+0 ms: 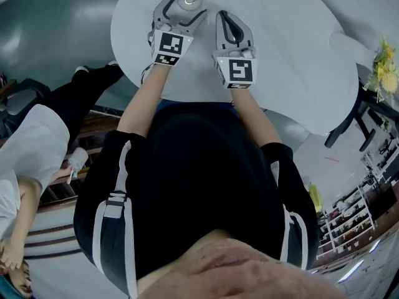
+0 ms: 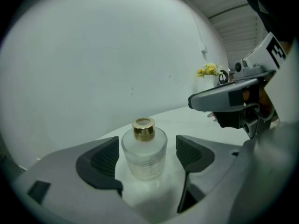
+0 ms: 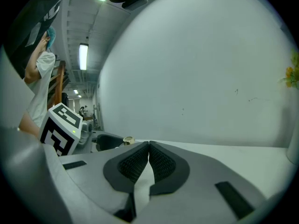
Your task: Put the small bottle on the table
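Note:
A small frosted glass bottle [image 2: 144, 150] with a gold cap stands upright on the round white table [image 2: 196, 120]. My left gripper [image 2: 147, 143] is open around it, with a narrow gap between the glass and each dark pad. From the head view the bottle [image 1: 189, 0] sits between the left gripper's [image 1: 186, 5] jaws at the table's [image 1: 280, 55] far side. Just right of it, my right gripper [image 1: 229, 16] lies low over the table. In its own view the right gripper [image 3: 148, 160] is shut with nothing between its pads, and the bottle's cap [image 3: 128, 140] peeks out at the left.
Yellow flowers [image 1: 385, 67] stand at the table's right edge, over a dark stand [image 1: 343, 126]. A person in white [image 1: 25, 161] stands at the left by wooden shelving. Shelves with small goods [image 1: 352, 220] fill the lower right.

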Action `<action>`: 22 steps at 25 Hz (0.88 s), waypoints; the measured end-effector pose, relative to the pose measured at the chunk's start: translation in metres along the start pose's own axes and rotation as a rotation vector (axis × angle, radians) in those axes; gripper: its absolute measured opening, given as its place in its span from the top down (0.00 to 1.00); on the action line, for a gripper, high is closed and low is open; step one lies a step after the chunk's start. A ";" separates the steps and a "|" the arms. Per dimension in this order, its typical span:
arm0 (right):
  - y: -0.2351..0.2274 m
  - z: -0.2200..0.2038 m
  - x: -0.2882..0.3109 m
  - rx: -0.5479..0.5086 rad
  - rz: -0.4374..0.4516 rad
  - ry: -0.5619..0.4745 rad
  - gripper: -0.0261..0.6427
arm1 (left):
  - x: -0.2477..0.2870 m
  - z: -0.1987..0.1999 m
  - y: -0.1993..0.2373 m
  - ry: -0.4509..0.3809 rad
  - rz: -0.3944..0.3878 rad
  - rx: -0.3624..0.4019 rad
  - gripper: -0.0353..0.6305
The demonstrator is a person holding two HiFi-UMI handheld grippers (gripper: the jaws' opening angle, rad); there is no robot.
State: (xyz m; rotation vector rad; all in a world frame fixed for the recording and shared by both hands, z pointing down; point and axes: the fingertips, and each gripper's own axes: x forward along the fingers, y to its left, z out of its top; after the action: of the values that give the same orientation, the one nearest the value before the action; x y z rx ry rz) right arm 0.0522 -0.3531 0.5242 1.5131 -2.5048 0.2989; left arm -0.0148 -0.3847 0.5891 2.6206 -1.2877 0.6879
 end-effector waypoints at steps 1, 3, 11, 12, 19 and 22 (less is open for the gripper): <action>0.001 0.001 -0.001 0.000 0.000 -0.002 0.93 | -0.006 0.001 0.000 -0.006 0.010 0.000 0.38; 0.004 0.003 -0.006 -0.001 0.000 -0.005 0.93 | -0.018 0.005 -0.001 -0.019 0.029 0.001 0.38; 0.011 0.014 -0.024 -0.010 -0.001 -0.043 0.93 | -0.063 0.038 -0.009 -0.125 0.133 0.032 0.77; 0.014 0.019 -0.028 -0.009 -0.002 -0.053 0.93 | -0.071 0.045 -0.009 -0.147 0.147 0.028 0.85; 0.024 0.049 -0.062 -0.011 -0.036 -0.116 0.93 | -0.122 0.084 -0.013 -0.262 0.204 -0.073 0.94; 0.021 0.062 -0.078 -0.011 -0.063 -0.146 0.93 | -0.141 0.097 -0.019 -0.289 0.223 -0.093 0.94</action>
State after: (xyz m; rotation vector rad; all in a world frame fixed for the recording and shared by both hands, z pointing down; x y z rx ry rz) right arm 0.0647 -0.2942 0.4416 1.6625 -2.5562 0.1695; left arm -0.0418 -0.3028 0.4400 2.5950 -1.6658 0.2709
